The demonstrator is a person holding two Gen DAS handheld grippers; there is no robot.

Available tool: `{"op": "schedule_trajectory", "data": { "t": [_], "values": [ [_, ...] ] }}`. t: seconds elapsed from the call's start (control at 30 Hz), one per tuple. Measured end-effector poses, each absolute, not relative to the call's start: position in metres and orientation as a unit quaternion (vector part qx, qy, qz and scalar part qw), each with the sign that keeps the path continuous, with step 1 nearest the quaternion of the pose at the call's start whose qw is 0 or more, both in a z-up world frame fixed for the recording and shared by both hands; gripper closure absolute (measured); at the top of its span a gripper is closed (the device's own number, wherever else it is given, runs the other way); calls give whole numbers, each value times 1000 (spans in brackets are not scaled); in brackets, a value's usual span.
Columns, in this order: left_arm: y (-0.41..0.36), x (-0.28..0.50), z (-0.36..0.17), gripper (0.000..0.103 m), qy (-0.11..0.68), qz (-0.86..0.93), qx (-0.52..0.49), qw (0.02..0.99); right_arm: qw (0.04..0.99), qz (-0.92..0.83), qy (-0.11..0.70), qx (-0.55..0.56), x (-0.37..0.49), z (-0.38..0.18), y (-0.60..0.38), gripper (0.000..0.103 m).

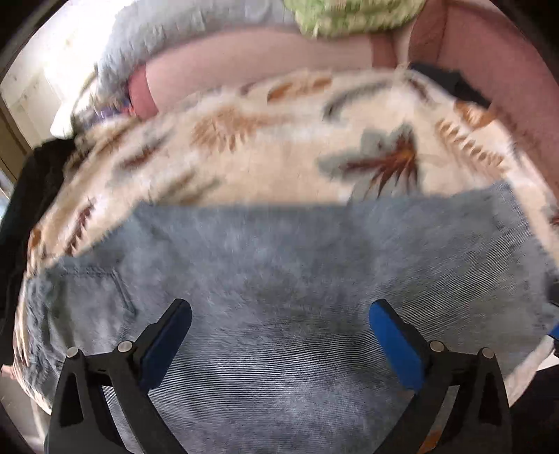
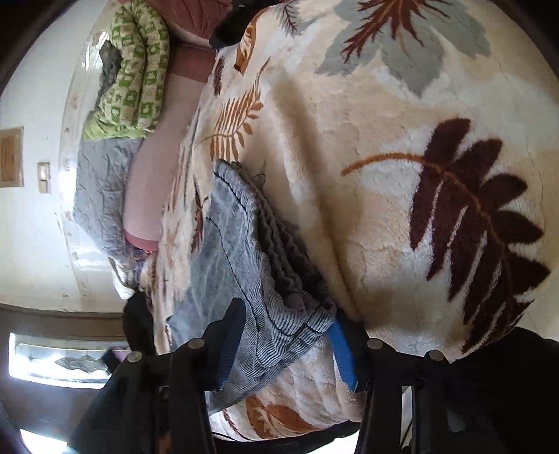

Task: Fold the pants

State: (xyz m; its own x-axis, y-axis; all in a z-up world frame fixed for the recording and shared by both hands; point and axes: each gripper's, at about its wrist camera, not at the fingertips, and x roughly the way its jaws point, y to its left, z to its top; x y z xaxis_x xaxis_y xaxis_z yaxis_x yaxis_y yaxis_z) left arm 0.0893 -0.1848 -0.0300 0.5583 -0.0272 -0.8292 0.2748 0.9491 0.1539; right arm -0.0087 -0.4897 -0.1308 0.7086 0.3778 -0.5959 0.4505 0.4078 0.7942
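Note:
Grey-blue corduroy pants (image 1: 279, 279) lie folded on a cream blanket with leaf prints (image 1: 244, 139); a back pocket shows at the left. My left gripper (image 1: 279, 314) is open just above the pants, fingers spread wide, holding nothing. In the right wrist view the pants (image 2: 241, 251) show as a stack of layers, edge toward me. My right gripper (image 2: 286, 335) is open with its fingers on either side of the stack's near corner; whether the pads touch the cloth I cannot tell.
The blanket (image 2: 401, 195) covers a bed. At the head lie a pink pillow (image 1: 262, 52), a green patterned cloth (image 1: 349, 17) and a grey quilt (image 2: 101, 195). Dark clothing (image 1: 35, 181) hangs at the bed's left edge. A white wall (image 2: 31, 227) stands beyond.

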Motion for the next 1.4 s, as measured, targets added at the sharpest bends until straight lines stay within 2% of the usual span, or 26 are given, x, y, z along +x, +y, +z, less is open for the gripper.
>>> {"op": "schedule_trajectory", "data": {
  "t": [0.1,0.13,0.23,0.37,0.43,0.53,0.63,0.77,0.9,1.03,1.17,1.2,1.3,1.33,1.37,1.4],
  "values": [
    [-180,91,-45,1,486,-78,137,860,749,-33,390,535,-7,-131,-489,60],
    [-182,96,-62,0,513,-76,153,841,749,-38,393,533,-7,-132,-490,69],
    [-179,95,-65,0,498,-86,138,852,755,-46,401,518,-6,-128,-489,78],
    [-178,98,-64,0,505,-90,136,847,780,-59,397,481,-4,-107,-480,83],
    [-173,99,-56,2,514,-96,128,843,800,-65,397,444,1,-89,-470,84],
    [-157,92,-34,2,477,-86,107,868,819,-70,396,409,8,-70,-460,84],
    [-164,98,-67,0,508,-76,165,842,830,-77,398,384,14,-58,-452,84],
    [-161,98,-64,0,501,-80,151,848,857,-66,391,329,27,-30,-424,84],
    [-148,105,-62,2,516,-102,109,843,900,-10,364,239,44,14,-355,84],
    [-88,101,-30,2,492,-80,25,867,923,76,345,152,50,32,-266,84],
    [6,86,-2,2,445,6,-39,895,912,149,368,107,64,-5,-190,84],
    [24,83,0,2,441,23,-45,896,904,156,387,98,72,-25,-175,84],
    [57,76,0,2,447,54,-47,892,860,184,467,95,92,-88,-153,67],
    [60,75,1,2,450,51,-47,890,864,188,455,104,88,-91,-155,66],
    [59,74,3,2,450,43,-47,891,870,196,439,111,82,-86,-160,60],
    [56,75,5,2,449,37,-47,892,865,204,441,129,78,-80,-168,44]
  ]
}}
